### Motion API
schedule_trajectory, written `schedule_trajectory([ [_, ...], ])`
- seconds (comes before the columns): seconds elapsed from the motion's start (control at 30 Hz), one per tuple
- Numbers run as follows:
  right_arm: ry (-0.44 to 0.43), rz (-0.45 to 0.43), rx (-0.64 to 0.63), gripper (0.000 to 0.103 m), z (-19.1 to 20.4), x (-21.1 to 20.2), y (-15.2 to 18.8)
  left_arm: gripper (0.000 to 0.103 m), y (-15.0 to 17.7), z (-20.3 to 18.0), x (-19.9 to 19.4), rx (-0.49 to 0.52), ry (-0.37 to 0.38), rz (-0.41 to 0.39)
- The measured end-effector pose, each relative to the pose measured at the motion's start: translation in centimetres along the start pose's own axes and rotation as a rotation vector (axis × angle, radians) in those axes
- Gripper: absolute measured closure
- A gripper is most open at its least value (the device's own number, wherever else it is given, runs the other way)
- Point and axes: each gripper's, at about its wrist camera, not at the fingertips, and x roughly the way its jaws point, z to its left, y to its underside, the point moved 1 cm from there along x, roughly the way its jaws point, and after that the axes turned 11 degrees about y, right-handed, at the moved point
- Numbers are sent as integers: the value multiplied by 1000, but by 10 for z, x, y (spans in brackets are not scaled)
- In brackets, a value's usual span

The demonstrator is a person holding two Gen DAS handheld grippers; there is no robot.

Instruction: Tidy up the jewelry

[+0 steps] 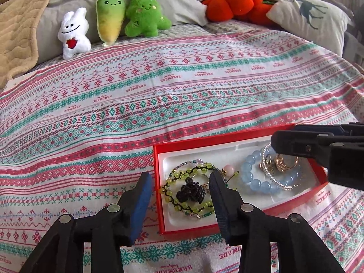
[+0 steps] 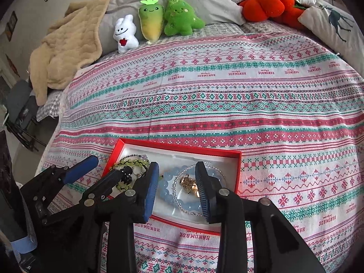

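Observation:
A red box (image 1: 157, 182) with a white tray lies on the patterned bedspread. In it are a green bead bracelet (image 1: 175, 179), a black hair claw (image 1: 191, 192), a blue bead bracelet (image 1: 252, 182), a clear bead bracelet (image 1: 284, 185) and gold rings (image 1: 285, 162). My left gripper (image 1: 180, 186) is open over the box's left part, straddling its left wall. My right gripper (image 2: 176, 182) is open above the gold rings (image 2: 190, 185) and blue bracelet (image 2: 165, 187); it shows in the left wrist view (image 1: 318, 145) too. The box (image 2: 238, 170) also appears in the right wrist view.
Plush toys stand at the bed's far side: a white bunny (image 1: 74, 34), a carrot (image 1: 110, 16), a green tree (image 1: 145, 13) and an orange pumpkin (image 1: 236, 0). A beige blanket (image 2: 63, 45) lies at the far left. The bed edge drops off at left (image 2: 56, 118).

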Motion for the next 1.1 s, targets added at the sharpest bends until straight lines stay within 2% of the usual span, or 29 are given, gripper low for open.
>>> schedule_trajectory([
  [0.13,9,-2,6,67,-6,-11,2,39,3,-4,-8,-4,8,-2],
  [0.17,13,-3,9,66,-8,-14,2,38,3,-6,-10,-4,6,-2],
  [0.23,22,3,18,59,-12,-19,4,33,5,-9,-14,-5,-2,6],
  [0.27,28,9,24,58,-14,-21,6,31,6,-10,-15,-9,-8,16],
  [0.33,32,18,34,56,-18,-27,9,19,8,-11,-19,-21,-26,26],
  [0.43,67,37,38,50,-23,-33,16,9,13,-11,-23,-43,-59,45],
  [0.53,111,77,36,48,-28,-36,26,2,19,-8,-26,-82,-88,79],
  [0.77,189,140,8,33,-30,-42,49,1,42,-10,-23,-124,-146,183],
  [0.97,278,161,-38,31,-26,-43,64,1,51,-11,-24,-174,-135,217],
  [1.1,286,174,-38,30,-26,-41,67,1,52,-8,-26,-188,-138,213],
])
